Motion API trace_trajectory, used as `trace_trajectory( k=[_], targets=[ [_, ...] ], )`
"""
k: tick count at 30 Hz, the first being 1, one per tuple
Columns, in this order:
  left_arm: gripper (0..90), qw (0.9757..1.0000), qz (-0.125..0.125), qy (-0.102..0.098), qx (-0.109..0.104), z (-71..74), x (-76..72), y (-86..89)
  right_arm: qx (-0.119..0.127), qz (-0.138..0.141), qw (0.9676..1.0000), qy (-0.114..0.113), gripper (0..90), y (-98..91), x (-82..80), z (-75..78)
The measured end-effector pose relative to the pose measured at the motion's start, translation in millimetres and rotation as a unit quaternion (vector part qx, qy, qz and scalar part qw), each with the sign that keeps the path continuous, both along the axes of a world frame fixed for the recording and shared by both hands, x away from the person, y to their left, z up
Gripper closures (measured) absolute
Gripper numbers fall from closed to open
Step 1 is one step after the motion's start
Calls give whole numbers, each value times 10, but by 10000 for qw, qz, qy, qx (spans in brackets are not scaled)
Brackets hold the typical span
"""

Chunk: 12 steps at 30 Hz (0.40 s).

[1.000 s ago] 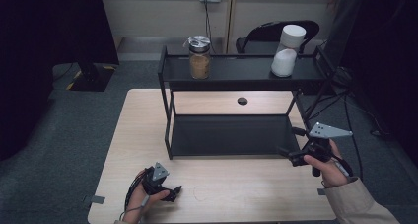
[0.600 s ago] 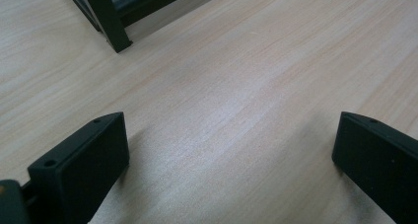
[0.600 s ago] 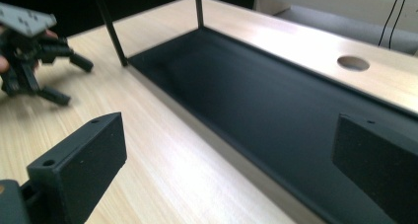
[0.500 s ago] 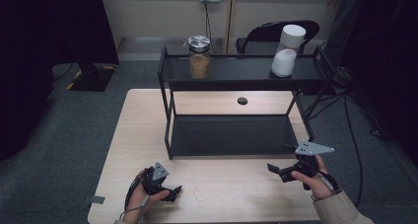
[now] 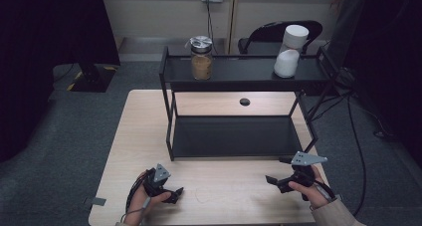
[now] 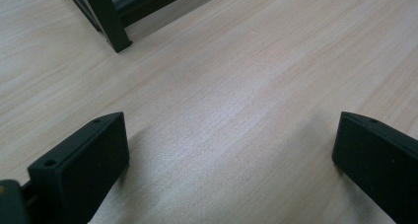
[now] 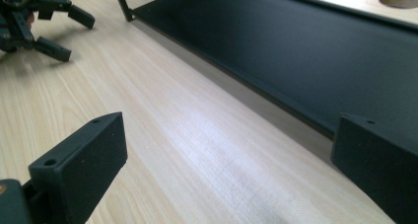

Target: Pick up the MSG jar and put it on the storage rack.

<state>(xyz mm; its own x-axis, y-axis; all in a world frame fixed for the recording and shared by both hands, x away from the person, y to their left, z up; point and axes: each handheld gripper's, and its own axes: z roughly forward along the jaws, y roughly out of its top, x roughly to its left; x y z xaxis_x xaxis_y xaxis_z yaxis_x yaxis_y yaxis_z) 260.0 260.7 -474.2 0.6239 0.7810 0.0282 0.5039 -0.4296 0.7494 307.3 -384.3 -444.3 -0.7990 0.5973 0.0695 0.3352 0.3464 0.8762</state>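
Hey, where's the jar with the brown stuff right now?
In the high view, the jar stands on the left part of the black rack's top shelf, well left of the white container.

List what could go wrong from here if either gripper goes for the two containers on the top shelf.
1. The hourglass-shaped white container is narrow-waisted and stands near the right end of the black rack's top shelf; a nudge may tip it off.
2. The lidded glass jar looks breakable if it slips from the jaws.
3. Both the left gripper and the right gripper sit low on the wooden table, jaws open, in front of the rack; rising forward, either could strike the shelf edge.
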Motion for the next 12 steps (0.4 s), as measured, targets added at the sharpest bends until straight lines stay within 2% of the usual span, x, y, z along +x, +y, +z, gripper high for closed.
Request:
trace_trajectory(
  k=[7,12],
  targets=[
    [0,10000,1,-1,-3,-1,0,0,-447,236,9987,19,0,86,-2,-108],
    [0,10000,0,-1,0,0,0,0,-449,245,9986,92,0,119,-7,-155]
  ],
)
